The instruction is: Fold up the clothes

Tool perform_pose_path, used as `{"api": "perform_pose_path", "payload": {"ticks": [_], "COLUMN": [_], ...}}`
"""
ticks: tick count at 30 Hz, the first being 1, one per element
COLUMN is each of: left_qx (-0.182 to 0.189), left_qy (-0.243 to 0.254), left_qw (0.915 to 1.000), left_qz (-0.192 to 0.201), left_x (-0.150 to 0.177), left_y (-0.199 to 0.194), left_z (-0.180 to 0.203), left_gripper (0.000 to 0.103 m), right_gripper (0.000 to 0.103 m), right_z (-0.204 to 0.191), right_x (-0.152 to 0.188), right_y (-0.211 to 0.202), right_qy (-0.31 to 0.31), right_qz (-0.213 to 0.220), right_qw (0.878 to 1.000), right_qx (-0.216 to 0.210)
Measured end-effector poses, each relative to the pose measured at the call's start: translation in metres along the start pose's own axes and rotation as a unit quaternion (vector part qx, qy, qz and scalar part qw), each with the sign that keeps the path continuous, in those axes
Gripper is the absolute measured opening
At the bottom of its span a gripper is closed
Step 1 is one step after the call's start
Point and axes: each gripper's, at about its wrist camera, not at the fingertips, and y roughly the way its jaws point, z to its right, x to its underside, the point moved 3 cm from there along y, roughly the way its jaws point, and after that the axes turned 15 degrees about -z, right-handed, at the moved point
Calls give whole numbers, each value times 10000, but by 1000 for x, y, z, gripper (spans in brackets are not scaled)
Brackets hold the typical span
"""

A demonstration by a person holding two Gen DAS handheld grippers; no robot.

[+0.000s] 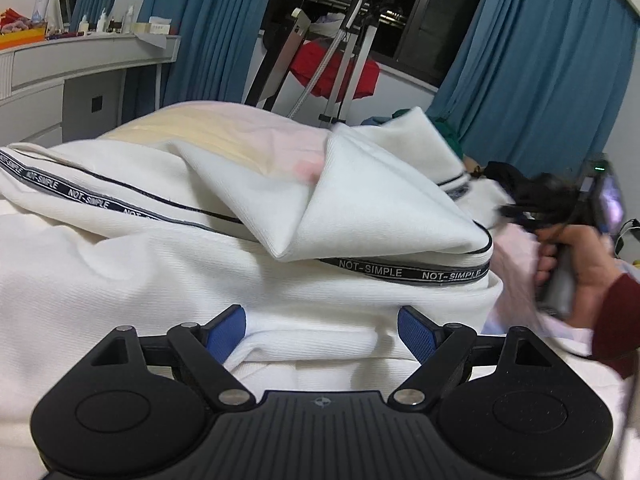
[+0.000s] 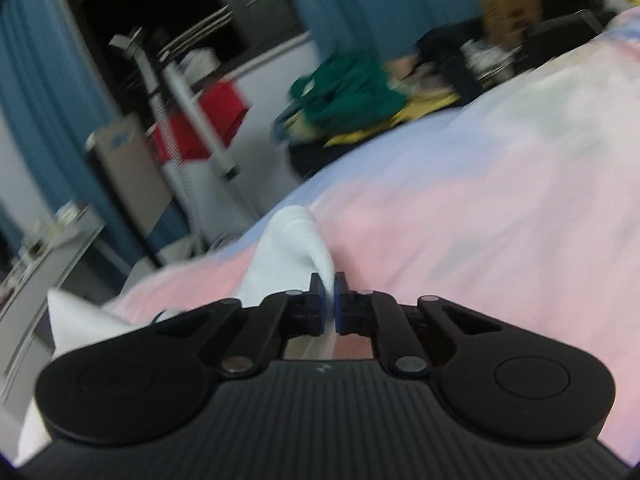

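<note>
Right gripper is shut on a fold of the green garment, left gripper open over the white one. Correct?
Not green. In the right wrist view the right gripper is shut on a fold of the white garment; the green garment lies far off. The left gripper is open over the white one, as stated.

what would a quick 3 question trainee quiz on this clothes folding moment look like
1. True or false: the right gripper has its fingers pinched shut on white cloth.
2. What words run along the black tape of the white garment?
3. The left gripper is: A) shut on a sleeve, B) open over the garment, C) out of view.

Key:
1. True; a fold of the white fabric sits between the closed blue pads.
2. NOT-SIMPLE.
3. B; its blue fingers stand wide apart, with white fabric lying between them, not pressed.
</note>
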Motion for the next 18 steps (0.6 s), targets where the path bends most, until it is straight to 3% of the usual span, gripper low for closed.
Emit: {"api": "perform_pose_path", "payload": {"ticks": [5, 9, 13, 18], "left_qx": [-2, 40, 7, -80], "left_qy": [11, 8, 106, 204], "left_qw": [10000, 10000, 9999, 9997], "left_qz": [50, 57, 80, 82], "left_x": [1, 2, 3, 9], "left_y": [-4, -6, -7, -9], "left_z": [1, 2, 6, 12], "left_gripper": [84, 84, 84, 84], "right_gripper": [7, 7, 7, 7], "right_z": [78, 161, 230, 251], "right_x": [-37, -33, -5, 20], "right_y": [-69, -117, -136, -138], "right_qy": [476, 1036, 1662, 1866], "right_qz": [572, 779, 488, 456], "right_qw": [9952, 9838, 9757, 9754], "right_qx": [634, 1236, 1339, 1081]}}
